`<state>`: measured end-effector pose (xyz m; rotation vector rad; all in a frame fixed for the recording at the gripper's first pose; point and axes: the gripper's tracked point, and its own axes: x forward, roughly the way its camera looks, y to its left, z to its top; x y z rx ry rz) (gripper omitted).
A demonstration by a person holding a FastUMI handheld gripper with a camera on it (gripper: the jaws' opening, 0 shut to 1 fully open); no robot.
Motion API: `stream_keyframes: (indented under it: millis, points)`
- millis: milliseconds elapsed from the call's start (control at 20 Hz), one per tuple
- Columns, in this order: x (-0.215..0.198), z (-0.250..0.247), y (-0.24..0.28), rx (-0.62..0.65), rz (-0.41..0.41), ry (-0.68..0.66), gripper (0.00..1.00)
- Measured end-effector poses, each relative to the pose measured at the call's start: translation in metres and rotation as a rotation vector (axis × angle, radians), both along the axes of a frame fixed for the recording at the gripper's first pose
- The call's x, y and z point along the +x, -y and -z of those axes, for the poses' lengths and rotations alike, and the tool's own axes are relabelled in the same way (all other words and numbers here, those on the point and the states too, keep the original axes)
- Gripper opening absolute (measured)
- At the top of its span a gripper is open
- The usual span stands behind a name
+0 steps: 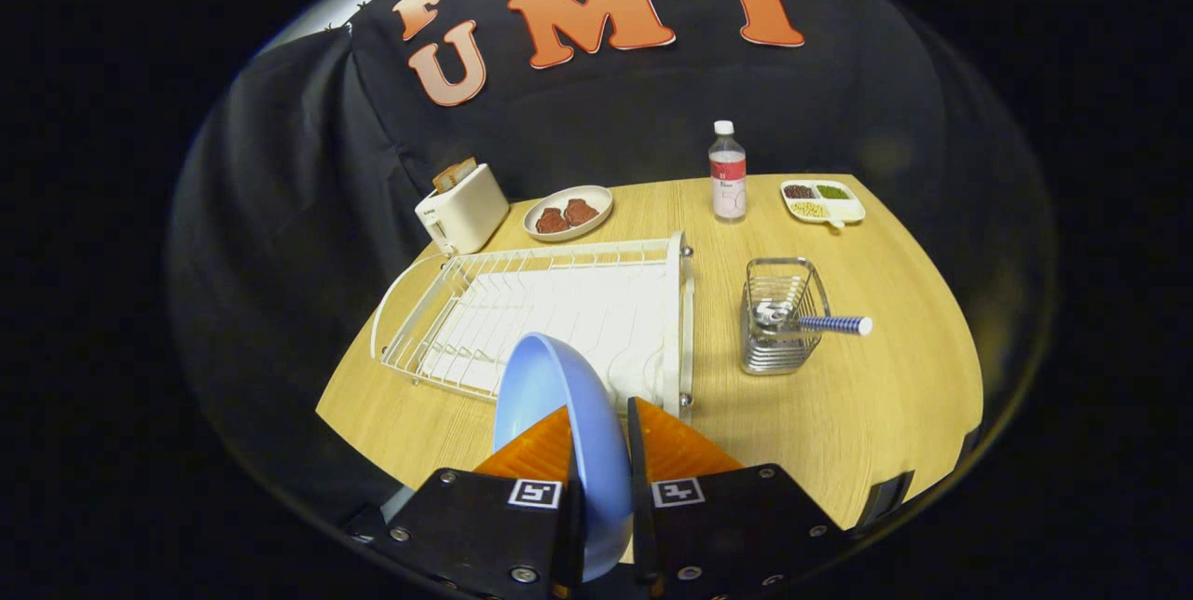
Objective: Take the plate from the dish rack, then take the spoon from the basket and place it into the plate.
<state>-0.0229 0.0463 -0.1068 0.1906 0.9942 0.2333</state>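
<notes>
A light blue plate (550, 395) stands on edge between the gripper's (601, 423) two fingers, which are shut on its rim. It is held above the near end of the white wire dish rack (559, 302). Beyond the fingers and to the right stands a metal wire basket (781, 316) on the wooden table. A spoon lies in it, its bowl down inside and its blue-and-white striped handle (834, 325) sticking out over the right rim.
At the back of the table (885, 395) stand a white toaster (463, 206) with toast, an oval dish (569, 212) with two brown pieces, a clear bottle (727, 173) and a divided tray (822, 201) of beans. Black cloth walls the booth.
</notes>
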Motion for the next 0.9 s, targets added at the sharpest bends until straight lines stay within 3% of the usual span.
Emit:
stream_keyframes:
  millis: [250,500,900]
  points:
    - [-0.037,0.034,-0.008,0.086,-0.02,-0.086,0.21]
    - [-0.041,0.067,0.007,0.103,0.08,-0.125,0.21]
    - [-0.032,0.093,0.017,0.106,0.138,-0.115,0.21]
